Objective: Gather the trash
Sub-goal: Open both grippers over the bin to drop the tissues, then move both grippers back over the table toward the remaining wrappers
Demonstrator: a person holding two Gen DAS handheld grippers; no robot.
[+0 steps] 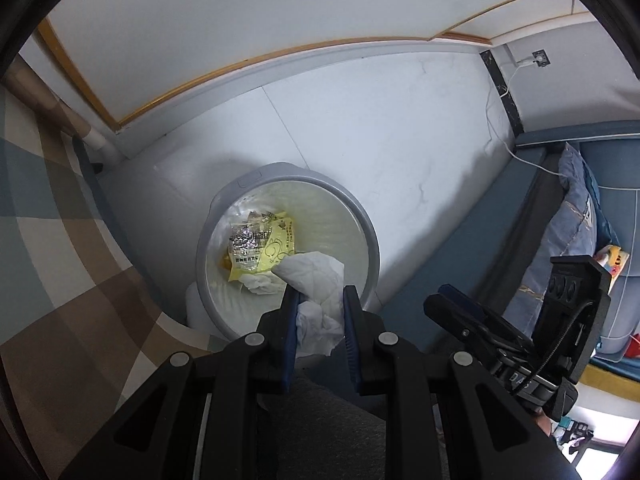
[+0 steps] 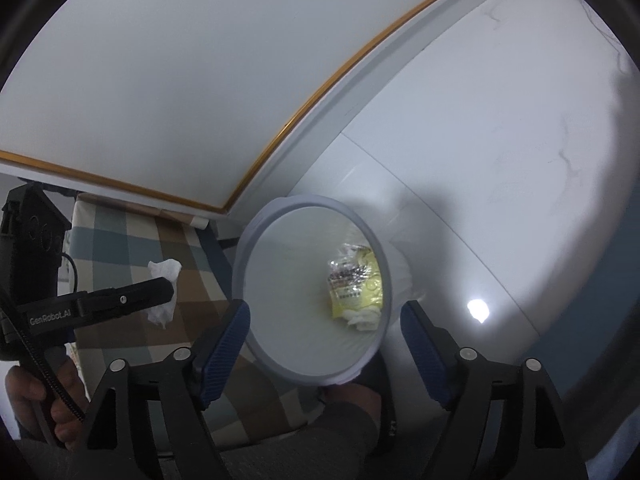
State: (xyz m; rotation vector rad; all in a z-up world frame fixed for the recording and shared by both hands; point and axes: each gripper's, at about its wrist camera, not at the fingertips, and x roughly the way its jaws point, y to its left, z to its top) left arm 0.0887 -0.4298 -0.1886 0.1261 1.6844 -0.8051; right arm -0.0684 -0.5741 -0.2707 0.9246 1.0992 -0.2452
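Observation:
A round grey trash bin [image 1: 362, 216] with a clear liner stands on the white floor. It holds a yellow wrapper [image 1: 276, 246] and a crumpled tissue [image 1: 260, 286]. My left gripper [image 1: 318, 300] is shut on a white crumpled tissue [image 1: 316, 280] and holds it above the bin's near rim. In the right wrist view, the bin [image 2: 256, 224] lies below my right gripper [image 2: 326, 314], which is open and empty. The left gripper [image 2: 160, 292] shows there at the left with the tissue [image 2: 164, 270] in it. The wrapper [image 2: 360, 284] lies inside.
A checked brown and blue cloth [image 1: 52, 216] covers a surface left of the bin. A blue sofa [image 1: 600, 184] with a cushion stands at the right. A white wall with a wood trim [image 1: 168, 96] runs behind. A white cable [image 1: 496, 120] hangs near the sofa.

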